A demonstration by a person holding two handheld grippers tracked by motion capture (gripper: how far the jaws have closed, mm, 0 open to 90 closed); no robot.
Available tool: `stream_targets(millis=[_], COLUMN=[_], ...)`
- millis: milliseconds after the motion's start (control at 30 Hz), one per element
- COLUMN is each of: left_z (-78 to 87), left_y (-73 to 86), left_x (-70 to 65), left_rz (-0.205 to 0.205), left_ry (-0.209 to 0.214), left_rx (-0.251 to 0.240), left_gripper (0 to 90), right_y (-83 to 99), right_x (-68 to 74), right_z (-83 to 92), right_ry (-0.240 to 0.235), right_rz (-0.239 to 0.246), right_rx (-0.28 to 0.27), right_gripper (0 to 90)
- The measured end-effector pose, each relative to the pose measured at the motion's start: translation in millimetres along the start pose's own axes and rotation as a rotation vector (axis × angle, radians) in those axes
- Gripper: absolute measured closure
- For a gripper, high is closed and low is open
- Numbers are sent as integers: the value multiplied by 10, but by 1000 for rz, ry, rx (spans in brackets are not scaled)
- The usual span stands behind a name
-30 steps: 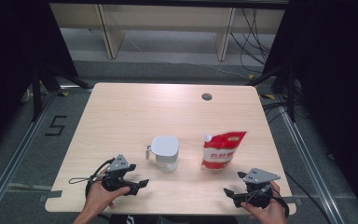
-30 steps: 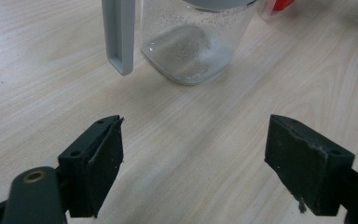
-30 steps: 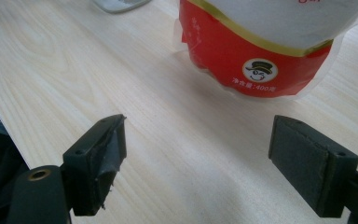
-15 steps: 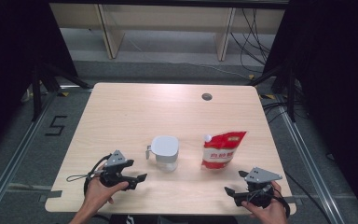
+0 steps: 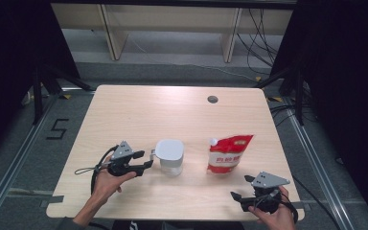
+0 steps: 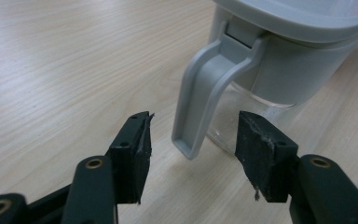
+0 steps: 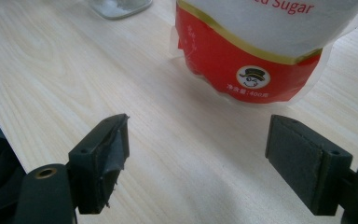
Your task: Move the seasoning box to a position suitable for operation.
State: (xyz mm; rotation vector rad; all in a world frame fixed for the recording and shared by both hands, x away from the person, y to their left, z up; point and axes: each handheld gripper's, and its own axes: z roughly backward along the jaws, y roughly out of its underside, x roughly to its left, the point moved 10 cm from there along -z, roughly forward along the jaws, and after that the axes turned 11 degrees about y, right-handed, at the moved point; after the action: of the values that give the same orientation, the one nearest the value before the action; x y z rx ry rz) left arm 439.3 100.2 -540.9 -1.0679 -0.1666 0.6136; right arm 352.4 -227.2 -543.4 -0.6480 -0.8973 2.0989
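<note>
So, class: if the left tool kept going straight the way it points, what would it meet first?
Most likely the grey handle of the jug: it sits just ahead of the left tool, between its open jaws, which have just been closing.

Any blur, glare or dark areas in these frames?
High view: surroundings of the light wooden table nearly black. Left gripper view: grey-lidded clear jug sharp, soft shadow beneath. Right gripper view: red-and-white sugar pouch readable, white top slightly washed out.
</note>
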Motion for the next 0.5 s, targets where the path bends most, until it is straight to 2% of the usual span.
stream_targets(millis=[33, 100, 133, 200, 233, 267, 300, 467, 500], left_z=[-27, -65, -86, -103, -129, -157, -157, -206, -216], left_y=[-5, -12, -23, -28, -34, -58, -58, -79, -85], left_x=[4, 22, 26, 27, 65, 83, 83, 80, 68], left_rz=[-17, -20, -31, -18, -32, -34, -34, -30, -43], left_ry=[-2, -15, -6, -5, -11, -17, -17, 26, 44], left_rx=[13, 20, 16, 16, 24, 0, 0, -14, -18], left_gripper=[470, 493, 502, 520, 527, 534, 552, 607, 629], right_y=[0, 1, 1, 0, -4, -4, -4, 10, 11], right_x=[-1, 0, 1, 5, 4, 10, 10, 35, 36], right_z=[0, 0, 0, 3, -2, 1, 1, 7, 5], right_ry=[0, -2, -2, 0, 0, -3, -3, -13, -15], right_rz=[1, 0, 1, -1, 3, 3, 3, -7, -8], right_rx=[0, 1, 1, 1, -2, -1, -1, 17, 18], right_gripper=[225, 225, 227, 228, 228, 229, 229, 234, 234])
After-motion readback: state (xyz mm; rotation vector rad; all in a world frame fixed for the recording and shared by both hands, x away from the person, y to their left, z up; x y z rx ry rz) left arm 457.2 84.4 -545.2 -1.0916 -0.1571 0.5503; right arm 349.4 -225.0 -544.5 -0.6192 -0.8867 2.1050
